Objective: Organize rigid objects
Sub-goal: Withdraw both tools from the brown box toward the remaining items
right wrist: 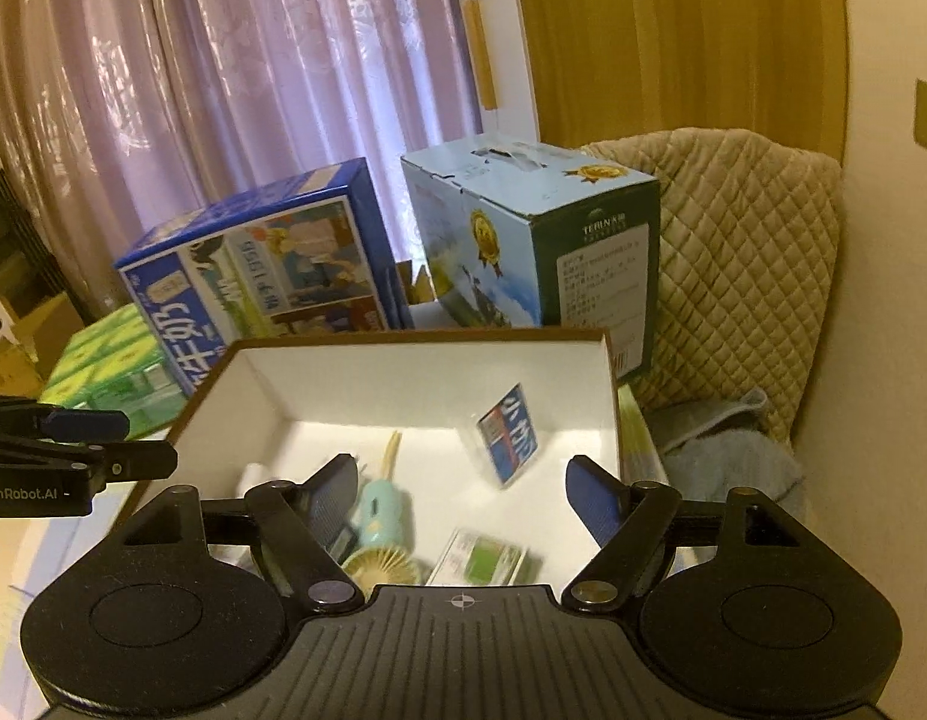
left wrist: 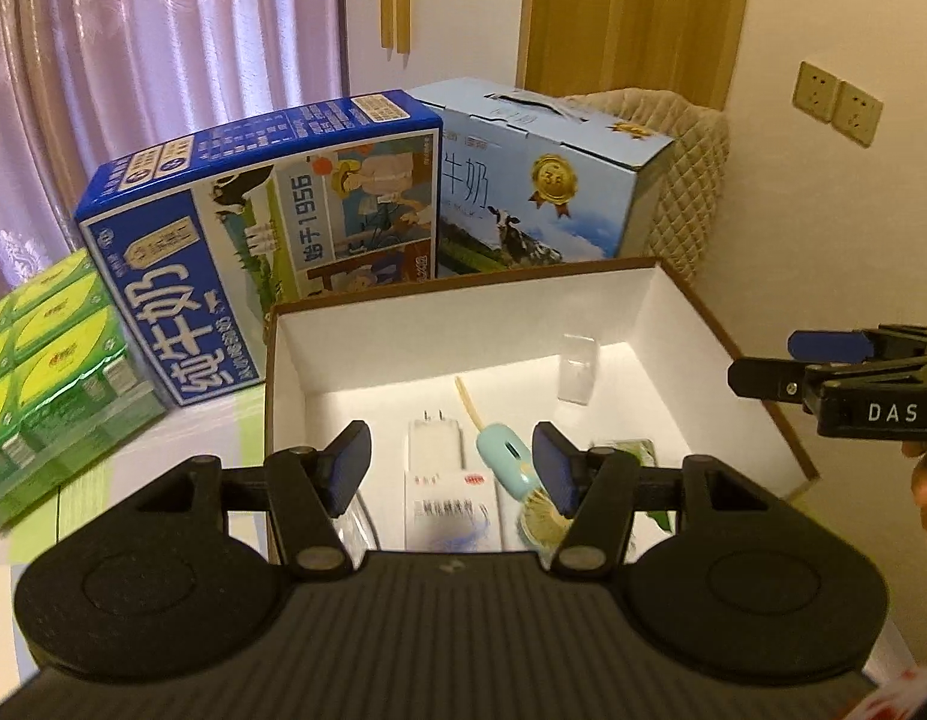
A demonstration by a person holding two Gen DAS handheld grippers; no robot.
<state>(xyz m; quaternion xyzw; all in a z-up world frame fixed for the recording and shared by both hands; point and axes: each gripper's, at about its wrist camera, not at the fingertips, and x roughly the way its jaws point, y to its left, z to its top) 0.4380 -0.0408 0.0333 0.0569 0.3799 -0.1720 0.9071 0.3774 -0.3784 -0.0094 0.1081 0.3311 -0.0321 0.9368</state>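
Both grippers hover over the open cardboard box [left wrist: 733,324], whose white interior already holds most of the small rigid items. The left gripper [left wrist: 451,462] has its jaws spread wide with nothing between them; the right gripper [right wrist: 466,495] is likewise wide open and empty.

In the left wrist view, the white charger plug [left wrist: 434,438] lies on the box floor at 12 o'clock from the left gripper, with a printed white medicine box [left wrist: 451,507] just below it. The mint-blue handheld fan [left wrist: 510,465] lies at about 2 o'clock from that box, its round head nearest the camera. A clear plastic case [left wrist: 578,369] stands against the far wall at 1 o'clock.

In the right wrist view, a small blue-and-white card pack [right wrist: 508,441] sits tilted, blurred, at 1 o'clock from the right gripper; whether it is settling or leaning I cannot tell. A green-and-white carton [right wrist: 481,558] lies at 6 o'clock, near the camera.

Behind the box stand a dark-blue milk carton case [left wrist: 253,240], a pale-blue milk case [left wrist: 541,186], and a green shrink-wrapped pack [left wrist: 49,360] at 9 o'clock.

The step looks like a drop-off into the box, judging from the empty jaws. The next move likely calls for lifting clear of the box walls and finding any item left outside; none shows here.
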